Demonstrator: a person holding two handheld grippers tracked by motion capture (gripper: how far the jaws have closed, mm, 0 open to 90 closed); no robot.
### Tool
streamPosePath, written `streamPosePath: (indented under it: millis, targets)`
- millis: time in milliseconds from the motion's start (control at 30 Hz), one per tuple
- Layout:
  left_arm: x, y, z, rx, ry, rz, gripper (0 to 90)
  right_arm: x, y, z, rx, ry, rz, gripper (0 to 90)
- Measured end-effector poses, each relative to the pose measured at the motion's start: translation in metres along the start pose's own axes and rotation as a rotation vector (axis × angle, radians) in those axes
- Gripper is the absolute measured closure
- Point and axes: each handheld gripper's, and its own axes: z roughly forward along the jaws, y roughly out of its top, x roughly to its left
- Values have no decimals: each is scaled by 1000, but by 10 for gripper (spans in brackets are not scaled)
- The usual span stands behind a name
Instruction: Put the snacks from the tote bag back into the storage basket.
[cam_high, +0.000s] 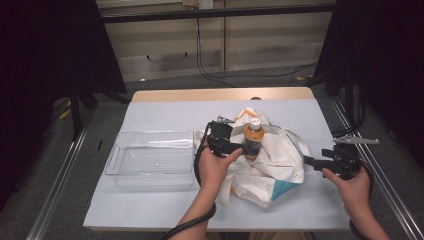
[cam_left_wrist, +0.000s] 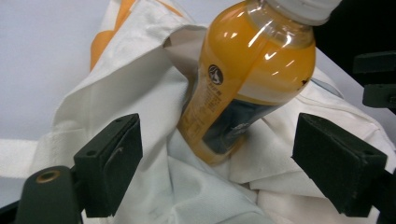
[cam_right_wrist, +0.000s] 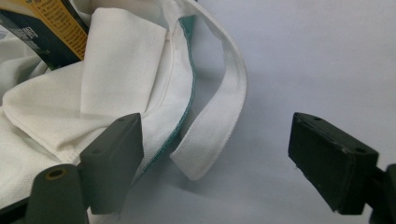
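— Two hand-held grippers were in play, then? What was the left hand-held gripper (cam_high: 239, 148) doing?

— It was released. From its own camera the black jaws stood wide apart, with nothing pressed between the pads. The clear plastic bottle of orange drink with a white cap (cam_left_wrist: 243, 88) lay just ahead of them, tilted, its lower part tucked into the white cloth tote bag with orange and teal trim (cam_left_wrist: 140, 93).

— And where did the bottle sit on the table?

— Near the middle of the white-covered table (cam_high: 150, 210), resting on the crumpled bag. From the high view it stood just beside the left hand-held gripper's tip; whether they touched I could not tell at that size.

— The right hand-held gripper (cam_high: 309, 161)?

— Released as well. Its jaws were spread, with bare table surface between them on one side. The bag's white strap (cam_right_wrist: 219, 121) looped just ahead of its left jaw, and the teal-edged hem ran close by that jaw, possibly brushing it, though the view was too tight to be sure. It sat at the bag's right edge, well apart from the bottle.

— Anything else on the table?

— An empty-looking clear plastic rectangular tray (cam_high: 150, 159) lay to the left of the bag, just beside the person's left hand (cam_high: 216, 167).
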Motion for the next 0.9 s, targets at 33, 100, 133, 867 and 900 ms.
streamPosePath:
  millis: [33,100,133,867,900]
  targets:
    - [0,0,0,-9,-14,-5,152,0,0,0,0,1,6,164]
    - [-1,2,1,-3,-28,2,145,0,1,0,3,5,16,138]
    - [-2,3,2,-2,-36,2,134,0,1,0,6,13,19,133]
    - [-14,20,15,26,-33,33,47,6,5,2,24,36,-5,46]
    - [-15,20,16,29,-36,38,47,6,5,2,26,34,-6,46]
